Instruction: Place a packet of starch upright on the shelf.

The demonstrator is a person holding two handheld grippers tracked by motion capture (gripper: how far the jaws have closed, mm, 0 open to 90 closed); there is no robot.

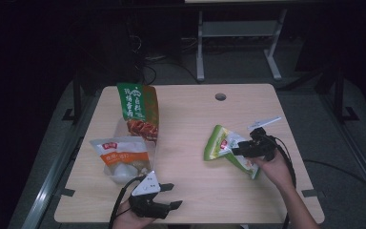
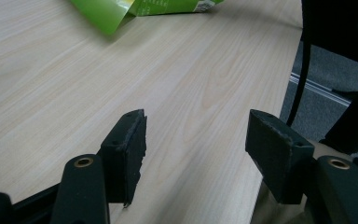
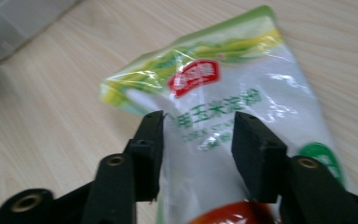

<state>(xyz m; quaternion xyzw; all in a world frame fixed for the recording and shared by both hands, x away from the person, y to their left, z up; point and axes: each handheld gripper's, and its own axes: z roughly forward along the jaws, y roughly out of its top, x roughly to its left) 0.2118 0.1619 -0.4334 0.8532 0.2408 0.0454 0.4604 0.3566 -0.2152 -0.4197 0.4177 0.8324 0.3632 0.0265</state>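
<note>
The green-and-white packet [image 1: 229,150] lies flat on the table [image 1: 190,191], right of centre. The right claw [image 1: 240,151] straddles it, jaws apart, not gripping. The left claw [image 1: 171,195] stands wide, empty, at the bottom edge. Likely set down; two packets remain in the clear bin [image 1: 124,174].

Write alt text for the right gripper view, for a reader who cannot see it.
The right gripper has its two black jaws open above a green and white starch bag with a red logo, lying on the light wooden table. The pads do not press on the bag.
</note>
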